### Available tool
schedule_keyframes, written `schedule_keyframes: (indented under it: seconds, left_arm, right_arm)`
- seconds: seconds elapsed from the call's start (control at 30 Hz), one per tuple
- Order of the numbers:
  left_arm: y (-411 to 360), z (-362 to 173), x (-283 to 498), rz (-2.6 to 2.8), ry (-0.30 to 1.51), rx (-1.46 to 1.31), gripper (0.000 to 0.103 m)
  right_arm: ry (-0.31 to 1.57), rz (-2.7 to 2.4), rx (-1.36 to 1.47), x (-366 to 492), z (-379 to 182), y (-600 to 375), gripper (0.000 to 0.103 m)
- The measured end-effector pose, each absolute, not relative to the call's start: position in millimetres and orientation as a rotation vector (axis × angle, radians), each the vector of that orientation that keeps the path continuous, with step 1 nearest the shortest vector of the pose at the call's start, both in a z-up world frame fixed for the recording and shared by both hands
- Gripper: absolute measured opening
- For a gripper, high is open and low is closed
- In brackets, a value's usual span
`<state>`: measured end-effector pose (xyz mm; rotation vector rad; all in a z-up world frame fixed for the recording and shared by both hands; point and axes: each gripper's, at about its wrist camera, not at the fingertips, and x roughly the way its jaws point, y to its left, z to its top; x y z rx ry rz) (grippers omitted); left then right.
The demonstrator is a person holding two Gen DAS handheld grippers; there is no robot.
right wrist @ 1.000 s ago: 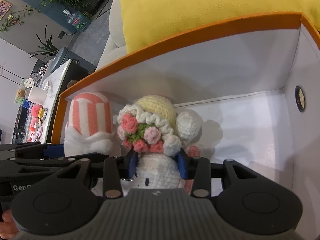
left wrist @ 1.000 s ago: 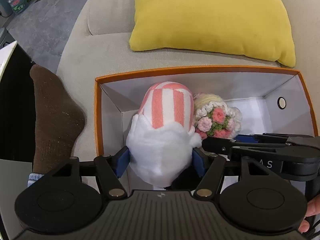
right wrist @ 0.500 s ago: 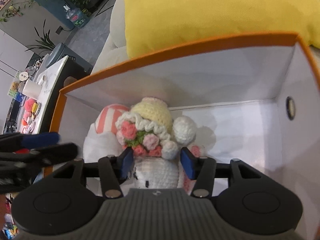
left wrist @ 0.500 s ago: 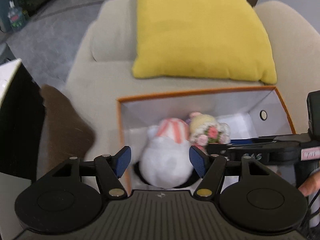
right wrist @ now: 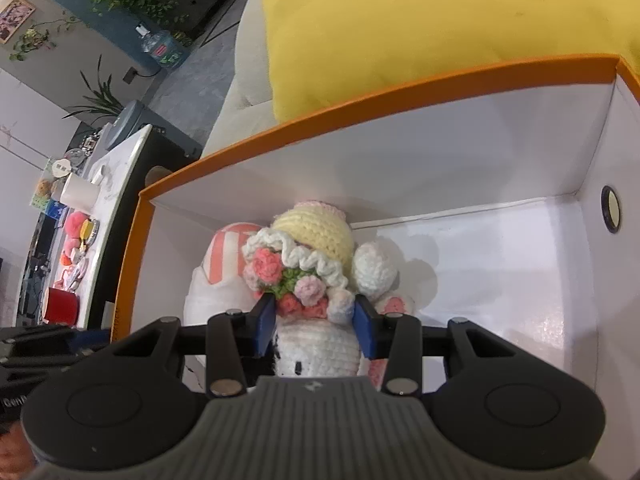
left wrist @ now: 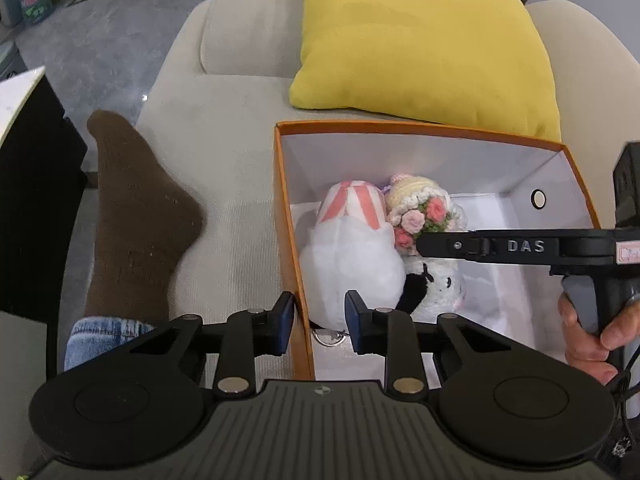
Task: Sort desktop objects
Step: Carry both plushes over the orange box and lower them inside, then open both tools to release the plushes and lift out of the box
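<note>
Since a second ago your left hand-held gripper [left wrist: 318,326] has let go of the white plush toy with the pink-striped hat [left wrist: 352,256], pulled back and shifted toward the box's left side; its blue pads, which then stood wide around the plush, are closing with nothing pressed between them, and in the left wrist view they now straddle the orange wall of the open box [left wrist: 288,240], one pad outside it and one inside just beside the plush. The plush lies in the box's left end, touching the crocheted doll with the flower crown [right wrist: 312,280] next to it. Your right hand-held gripper [right wrist: 314,330] has stayed low inside the box, its jaws closing at a middling width with both pads against the sides of the doll's white head. The box rests on a beige sofa [left wrist: 224,120] in front of a yellow cushion [left wrist: 424,40]; a brown-socked foot [left wrist: 136,216] lies to the left.
</note>
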<state>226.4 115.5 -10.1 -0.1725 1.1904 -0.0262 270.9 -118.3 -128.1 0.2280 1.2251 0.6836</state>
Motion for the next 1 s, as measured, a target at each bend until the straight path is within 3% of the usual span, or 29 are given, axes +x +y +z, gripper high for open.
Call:
schedule_keyframes:
  seconds: [0.4,0.77,0.87,0.93,1.0]
  left_arm:
    - [110,23,189,-0.005,1.077,-0.094,0.033]
    - [85,38,73,-0.07,0.97,0.051,0.034]
    - [79,25,53,-0.074,0.964,0.087,0.04]
    - [76,15,46,-0.079,0.966,0.117,0.054]
    - [72,6,40,-0.088,0.967,0.155,0.054]
  right_arm:
    - [1.115,0.662,0.079,248,-92,-121,0.048]
    - [0.877,0.755,-0.011,113,-41,-174,0.048]
    - [0.887,0.746,-0.059,79,-54,-180,0.048]
    - [0.918,0.717,-0.106,63,-66,-180,0.048]
    - [0.949,0.698,-0.129,57,-77,-182,0.051]
